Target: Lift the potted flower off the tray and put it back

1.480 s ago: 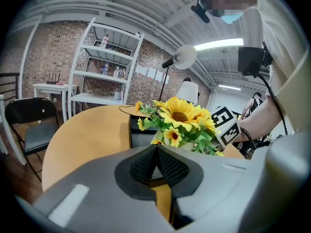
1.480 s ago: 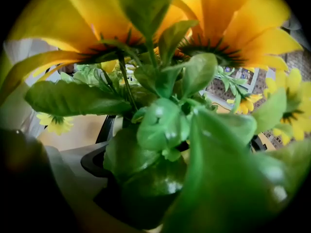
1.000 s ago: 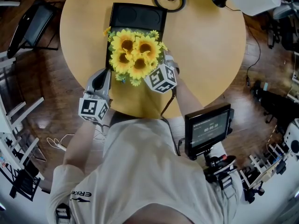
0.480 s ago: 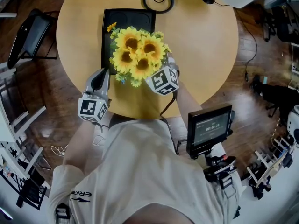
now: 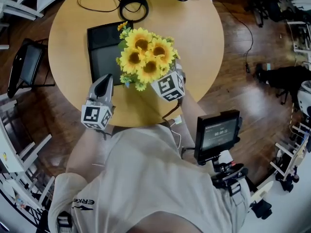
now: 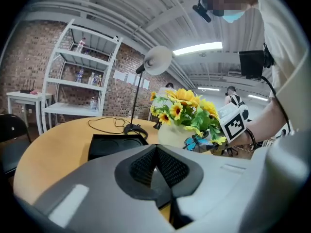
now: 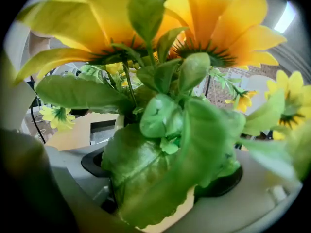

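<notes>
potted flower [image 5: 146,57] beside tray [image 5: 101,50]

Head view steeply down over surface [image 5: 204,42], left gripper view level, sunflowers [image 6: 190,100] toward three o'clock, right gripper view close among them.

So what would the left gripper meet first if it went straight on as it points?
Probably the black tray: the left gripper aims at its near edge. The potted flower lies to the right of that line, though depth is unclear.
</notes>
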Demonstrator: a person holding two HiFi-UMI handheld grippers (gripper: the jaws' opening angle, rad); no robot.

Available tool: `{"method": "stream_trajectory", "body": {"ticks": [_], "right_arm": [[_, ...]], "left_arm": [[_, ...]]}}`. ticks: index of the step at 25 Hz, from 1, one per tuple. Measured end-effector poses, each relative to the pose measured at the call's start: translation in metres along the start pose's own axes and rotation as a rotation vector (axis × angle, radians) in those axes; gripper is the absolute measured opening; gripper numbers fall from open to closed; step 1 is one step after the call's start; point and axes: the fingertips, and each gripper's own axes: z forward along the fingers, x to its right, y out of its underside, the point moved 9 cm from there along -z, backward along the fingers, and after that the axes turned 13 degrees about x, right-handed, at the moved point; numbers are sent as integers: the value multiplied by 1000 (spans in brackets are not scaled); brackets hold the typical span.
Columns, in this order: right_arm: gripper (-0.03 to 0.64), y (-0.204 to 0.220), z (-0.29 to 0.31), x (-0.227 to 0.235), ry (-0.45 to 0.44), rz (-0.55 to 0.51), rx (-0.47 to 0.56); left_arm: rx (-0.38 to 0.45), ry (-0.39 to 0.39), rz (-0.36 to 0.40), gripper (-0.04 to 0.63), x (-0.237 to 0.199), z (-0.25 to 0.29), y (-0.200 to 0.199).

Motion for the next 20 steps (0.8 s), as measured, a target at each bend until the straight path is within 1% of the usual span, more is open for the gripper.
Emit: {"method": "stream_trajectory", "body": {"ticks": [4,9,13,16,20], "right_arm": [[522,3,-10,-10,118,45,-21],[522,17,-52,6,238,94,-33],[522,31,-74,10,315,140,-46],[520,47,-82,7,371,177,-77],[518,68,-89,3,408,221,-107]], "left_arm": [[3,47,0,2,-7,-5,3],[4,116,14,2,24,14,-1],[-7,151,24,2,41,21,-1],[-25,170,30,2,49,23,4],[-48,186,40,2,57,23,8]]}}
